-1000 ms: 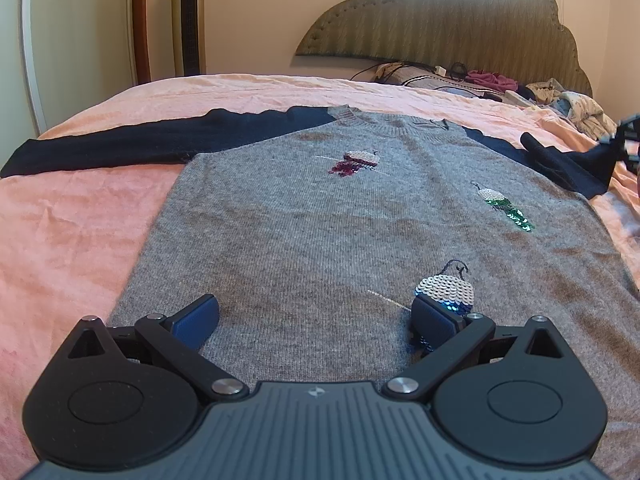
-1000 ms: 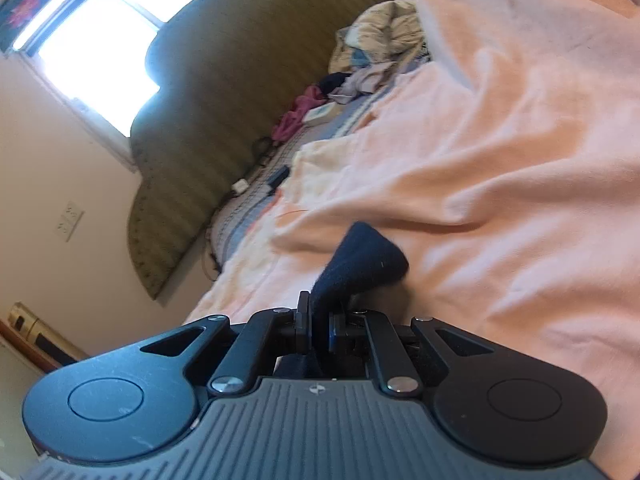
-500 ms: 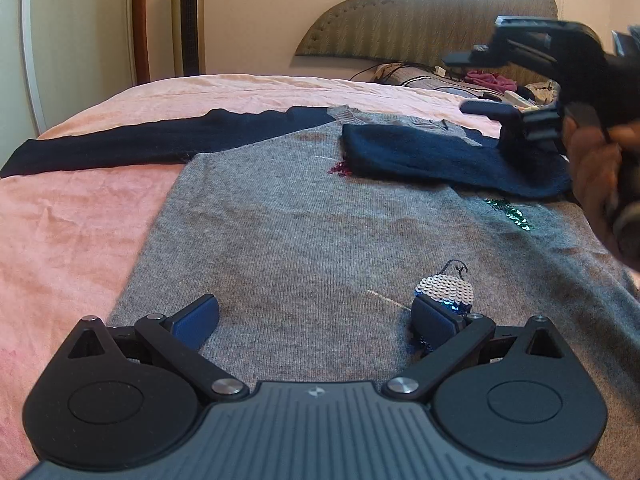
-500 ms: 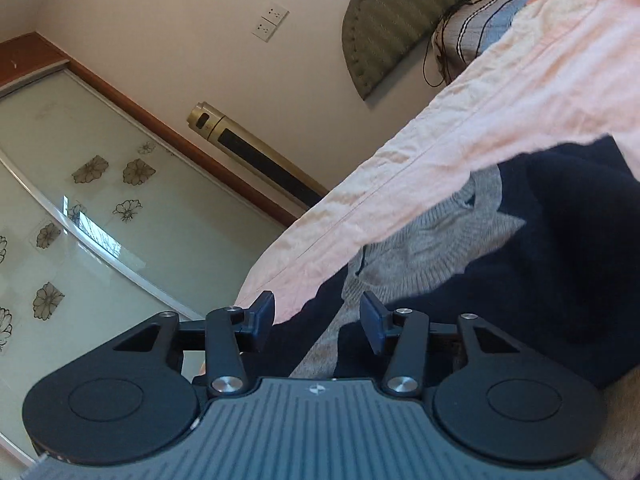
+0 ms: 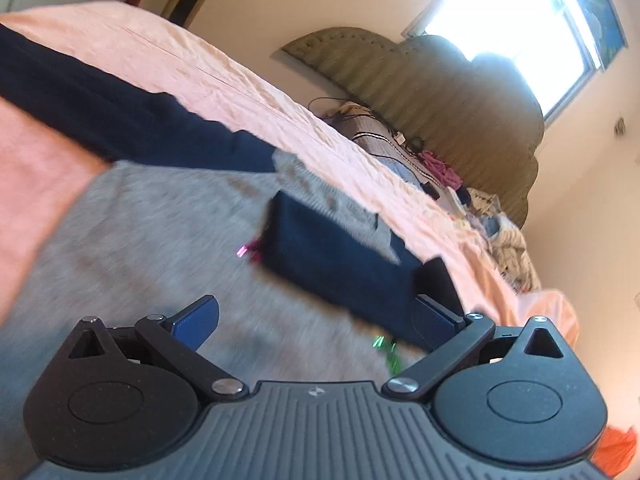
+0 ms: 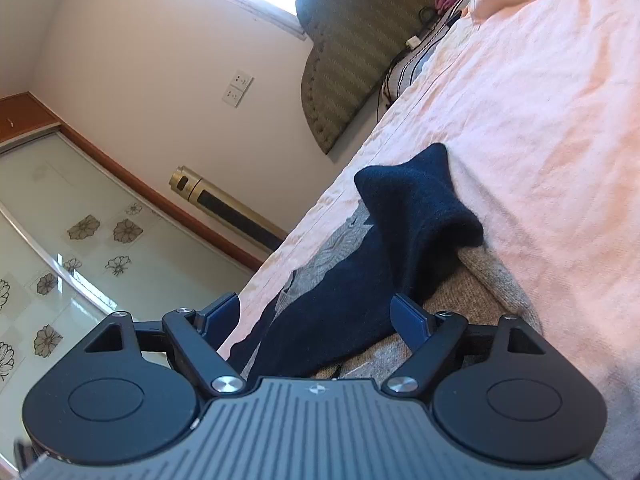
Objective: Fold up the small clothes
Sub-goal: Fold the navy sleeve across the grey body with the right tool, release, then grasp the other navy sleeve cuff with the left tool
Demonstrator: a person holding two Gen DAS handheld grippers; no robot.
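Looking along the left gripper: jaws spread wide, nothing between the blue pads, poised over the grey sweater spread flat on the pink bedsheet. Folded navy sleeve lying across the sweater's chest, toward 1 o'clock from the gripper, its near end just beside the right-hand pad. Other navy sleeve stretched out flat toward 10 o'clock, running off the frame's left edge. Small pink sequin glint at the folded sleeve's left edge, a green one at 6 o'clock from it; both blurred. Padded olive headboard at 1 o'clock under a bright window, heap of loose clothes at 3 o'clock.

Looking along the right gripper: jaws likewise wide apart, gripping nothing. Navy sleeve passing up between the two pads, bunched into a raised hump at 12 o'clock, resting on the grey sweater at 3 o'clock. Pink bedsheet filling 1 to 3 o'clock. Gold tower fan at 11 o'clock against the wall, flower-patterned glass door at 9 o'clock.
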